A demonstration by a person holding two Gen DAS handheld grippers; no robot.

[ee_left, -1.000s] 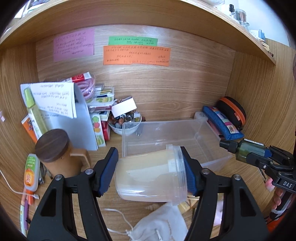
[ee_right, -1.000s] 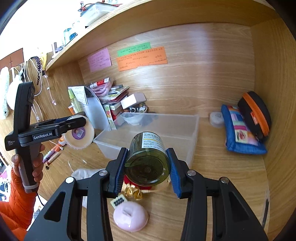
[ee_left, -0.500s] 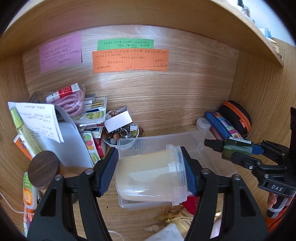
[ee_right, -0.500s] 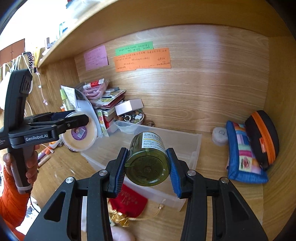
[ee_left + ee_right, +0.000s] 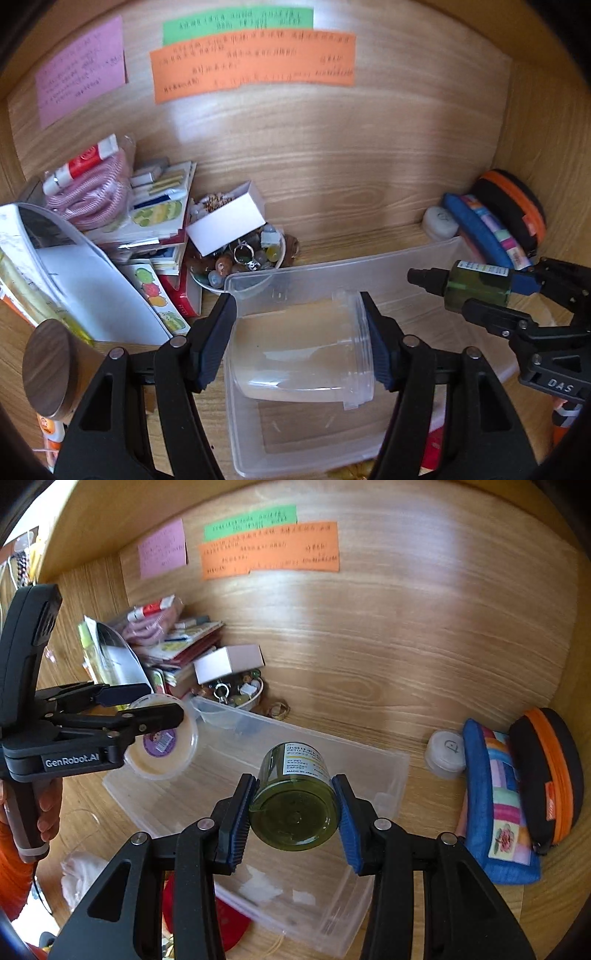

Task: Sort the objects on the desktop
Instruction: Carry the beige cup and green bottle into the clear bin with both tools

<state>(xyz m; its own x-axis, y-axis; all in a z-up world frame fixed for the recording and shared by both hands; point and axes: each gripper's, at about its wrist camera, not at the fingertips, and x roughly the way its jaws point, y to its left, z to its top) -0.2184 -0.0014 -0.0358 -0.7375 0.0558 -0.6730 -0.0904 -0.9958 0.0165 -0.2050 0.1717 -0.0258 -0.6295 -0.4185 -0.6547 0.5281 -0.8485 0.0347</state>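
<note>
My left gripper [image 5: 299, 343] is shut on a clear plastic tub with a lid [image 5: 295, 354], held on its side over the clear plastic bin [image 5: 332, 266]. The same tub [image 5: 160, 746] shows at the left of the right wrist view, above the bin's left end [image 5: 391, 775]. My right gripper [image 5: 295, 812] is shut on a small green bottle with a black cap [image 5: 295, 797], held over the bin's middle. In the left wrist view the bottle [image 5: 476, 286] hangs over the bin's right end.
A stack of books and cards [image 5: 155, 221], a bowl of trinkets [image 5: 240, 258] with a white box [image 5: 225, 221] and a wooden-lidded cup [image 5: 48, 369] stand left. A blue pouch [image 5: 495, 805], a black-orange case [image 5: 546, 775] and a white round case [image 5: 445, 753] stand right. A red pouch [image 5: 229, 919] lies in front.
Both grippers have moved forward and up with their loads, from in front of the bin to above it. Both grips are unchanged.
</note>
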